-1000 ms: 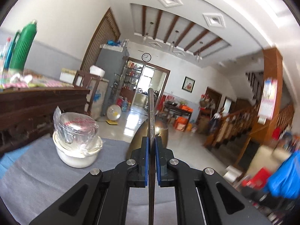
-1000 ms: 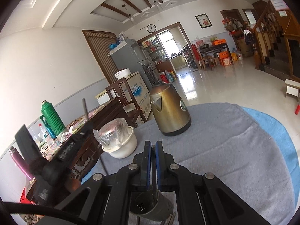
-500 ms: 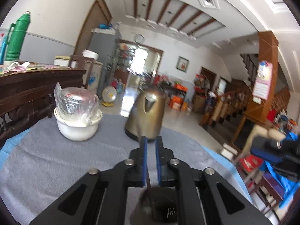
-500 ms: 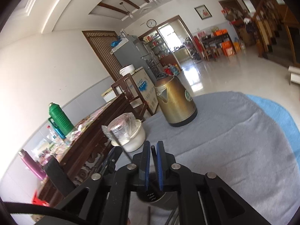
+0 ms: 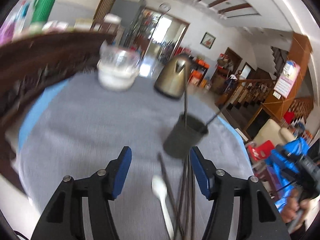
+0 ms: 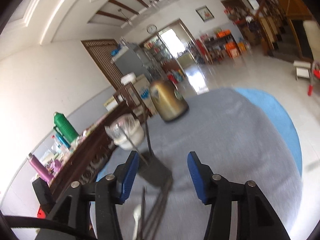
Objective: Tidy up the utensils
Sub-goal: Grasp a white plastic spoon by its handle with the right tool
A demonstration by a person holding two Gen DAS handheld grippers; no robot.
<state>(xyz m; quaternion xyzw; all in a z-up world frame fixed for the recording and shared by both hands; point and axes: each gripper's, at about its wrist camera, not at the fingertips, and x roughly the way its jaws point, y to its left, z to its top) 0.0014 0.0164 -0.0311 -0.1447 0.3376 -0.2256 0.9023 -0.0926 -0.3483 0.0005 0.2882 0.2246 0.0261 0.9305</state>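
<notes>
- Left gripper [image 5: 160, 173]: tongs spread wide, nothing between the blue pads [image 5: 124, 172]; hangs over the grey cloth [image 5: 84, 124].
- Right gripper [image 6: 163, 177]: tongs likewise spread wide, holding nothing; blue pads [image 6: 131, 178] flank a dark holder base and bare cloth.
- Utensil holder [image 5: 186, 135]: dark cup, upright on the cloth, just ahead of the left tongs' right finger; in the right wrist view it sits ahead of the right tongs' left finger [image 6: 154, 169].
- Two thin dark handles [image 5: 186, 104]: stand in the holder, one nearly upright, one leaning right.
- White spoon [image 5: 161, 192]: lies on the cloth between the left tongs, nearer the right finger, bowl toward the holder.
- Dark thin utensils [image 5: 185, 196]: a loose bundle on the cloth just right of the spoon, ends reaching the holder's foot; exact kind blurred.
- Brass-coloured kettle [image 5: 173, 78]: well beyond the holder, on the cloth.
- White bowl with plastic-wrapped container [image 5: 118, 70]: beyond the left tongs, left of the kettle.
- Green flask [image 6: 65, 125]: on the dark wooden sideboard [image 5: 30, 60], far left of the tongs.
</notes>
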